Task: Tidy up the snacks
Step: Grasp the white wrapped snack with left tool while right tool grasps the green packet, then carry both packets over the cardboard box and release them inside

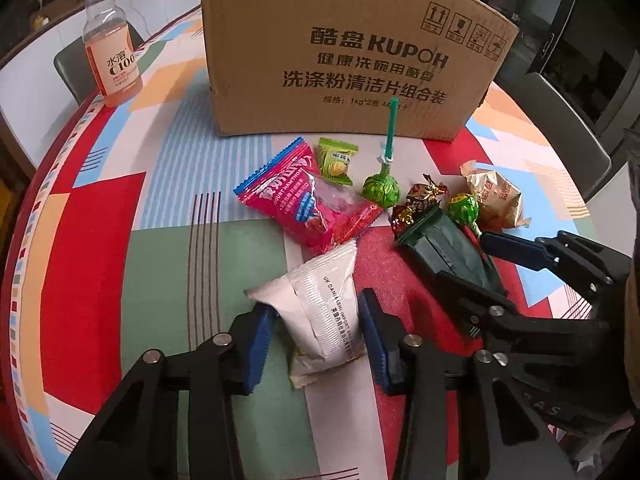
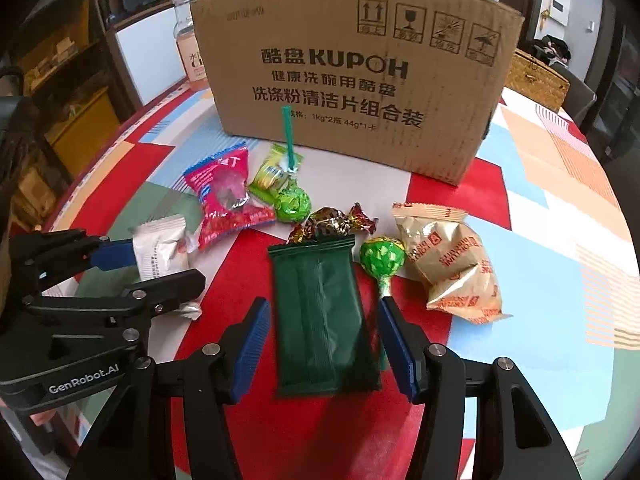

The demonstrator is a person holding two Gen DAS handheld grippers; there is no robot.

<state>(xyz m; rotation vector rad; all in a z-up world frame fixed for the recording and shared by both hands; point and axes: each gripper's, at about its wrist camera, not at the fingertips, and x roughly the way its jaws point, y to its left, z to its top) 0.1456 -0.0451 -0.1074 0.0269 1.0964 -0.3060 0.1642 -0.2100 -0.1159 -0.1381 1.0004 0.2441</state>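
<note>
- left gripper (image 1: 316, 336) low over the surface (image 1: 160, 264), white packet (image 1: 320, 312) between its blue pads; left pad touches the packet's edge, right pad seems just beside it, so cannot tell if it's clamped
- right gripper (image 2: 324, 344) jaws apart, straddling dark green packet (image 2: 320, 312) that lies flat on the red patch; gaps on both sides, pads not pressing
- stick of near lollipop (image 2: 382, 258) runs down just beside the right gripper's right pad, green head next to the green packet's top corner
- gold packet (image 2: 452, 264) right of that lollipop, crumpled, lying on the surface
- shiny brown-gold wrapped candy (image 2: 340, 220) touching the top edge of the green packet
- pink packet (image 1: 308, 204) just beyond the white packet, corners overlapping
- second lollipop (image 1: 382, 188) beyond the pink packet, teal stick pointing toward the box
- small green-yellow candy (image 1: 338, 158) between pink packet and that lollipop
- cardboard box (image 1: 348, 48) upright behind all the snacks, printed side facing the grippers
- drink bottle (image 1: 110, 48) with orange label, far left, near the surface edge, well apart from the snacks
</note>
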